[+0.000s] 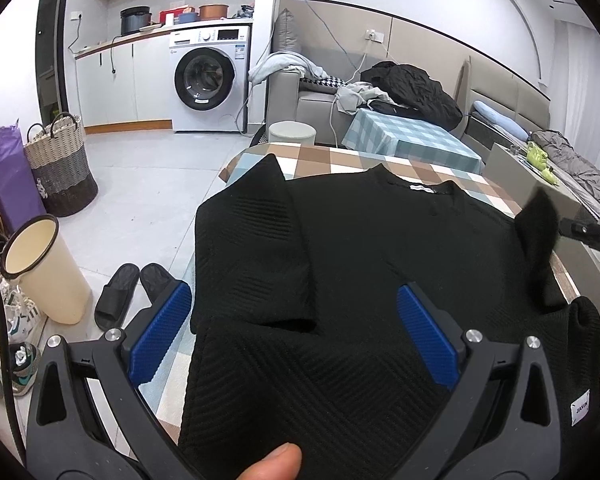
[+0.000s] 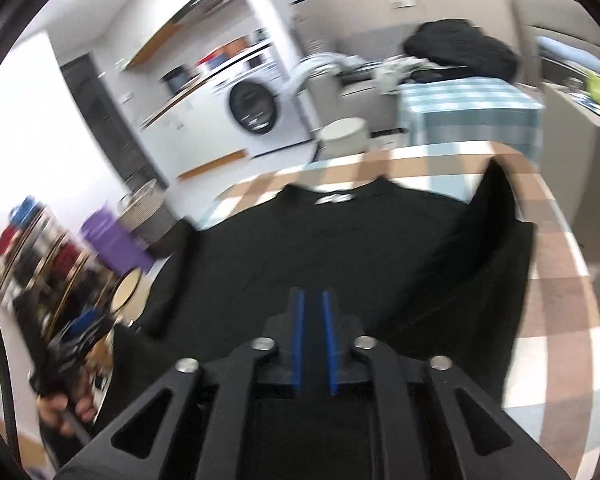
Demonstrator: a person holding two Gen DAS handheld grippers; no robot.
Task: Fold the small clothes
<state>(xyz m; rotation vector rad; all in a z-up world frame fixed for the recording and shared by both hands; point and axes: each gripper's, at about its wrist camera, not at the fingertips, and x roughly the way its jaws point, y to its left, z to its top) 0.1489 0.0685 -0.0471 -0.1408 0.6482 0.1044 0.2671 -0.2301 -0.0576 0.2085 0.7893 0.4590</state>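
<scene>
The black top (image 1: 360, 264) lies flat on the worktop (image 1: 340, 160), one sleeve already in. The left tongs (image 1: 296, 332) hover released; the right tongs (image 2: 312, 344) pinch the other sleeve, probably to fold it inward.

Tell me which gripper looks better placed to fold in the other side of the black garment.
Probably the right gripper: its jaws are nearly shut, and the left wrist view shows it holding a raised flap of the black garment. The left gripper hangs open above the already folded left sleeve, gripping nothing.
</scene>
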